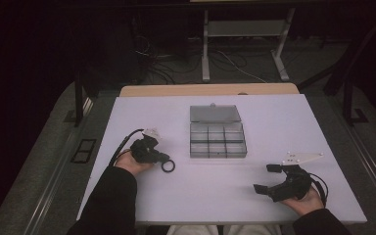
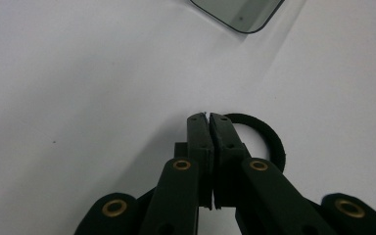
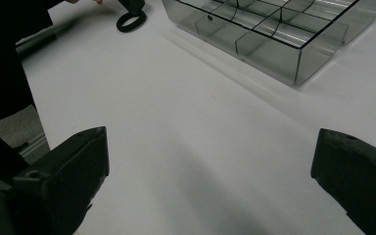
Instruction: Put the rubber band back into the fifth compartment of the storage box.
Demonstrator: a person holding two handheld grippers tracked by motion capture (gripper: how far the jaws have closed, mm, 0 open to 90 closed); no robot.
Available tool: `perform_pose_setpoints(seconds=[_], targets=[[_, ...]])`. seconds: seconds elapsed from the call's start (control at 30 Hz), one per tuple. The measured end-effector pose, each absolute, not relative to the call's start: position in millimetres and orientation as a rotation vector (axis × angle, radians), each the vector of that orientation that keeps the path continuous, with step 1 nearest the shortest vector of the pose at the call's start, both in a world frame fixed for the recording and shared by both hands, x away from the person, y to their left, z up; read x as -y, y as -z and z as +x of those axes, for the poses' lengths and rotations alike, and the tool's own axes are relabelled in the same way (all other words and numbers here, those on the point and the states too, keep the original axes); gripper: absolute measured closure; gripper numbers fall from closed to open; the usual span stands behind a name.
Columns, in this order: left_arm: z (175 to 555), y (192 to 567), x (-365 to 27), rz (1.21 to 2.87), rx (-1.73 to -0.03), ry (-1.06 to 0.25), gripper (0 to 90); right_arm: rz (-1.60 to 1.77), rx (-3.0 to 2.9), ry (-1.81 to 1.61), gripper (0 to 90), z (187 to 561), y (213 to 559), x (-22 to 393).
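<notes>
L gripper [image 2: 209, 117] jaws pressed together beside black ring [image 2: 269, 139], ring not pinched; R gripper [image 3: 210, 161] spread, idle; next likely: grasp ring, carry to compartment box [image 1: 218, 139].

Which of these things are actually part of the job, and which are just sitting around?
Likely part of the job:
- black ring, at the left gripper, whose jaws are closed
- clear compartment box, lid open
- right gripper, jaws open

Just lying about:
- cables on the floor
- table legs beyond
</notes>
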State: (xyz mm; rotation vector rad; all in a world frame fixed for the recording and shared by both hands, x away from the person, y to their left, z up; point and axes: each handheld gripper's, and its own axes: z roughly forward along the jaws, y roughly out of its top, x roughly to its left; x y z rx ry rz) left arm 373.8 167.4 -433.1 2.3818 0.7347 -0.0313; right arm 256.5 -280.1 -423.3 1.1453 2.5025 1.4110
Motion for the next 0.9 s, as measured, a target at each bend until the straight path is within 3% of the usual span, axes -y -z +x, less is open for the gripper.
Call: perform_pose_setpoints(seconds=[0.9], targets=[[376.5,409.3,-168.0,2.339,-0.72,-0.027,88.4,1.151,-2.501,-1.409,0.3,257.0,423.0,280.6]])
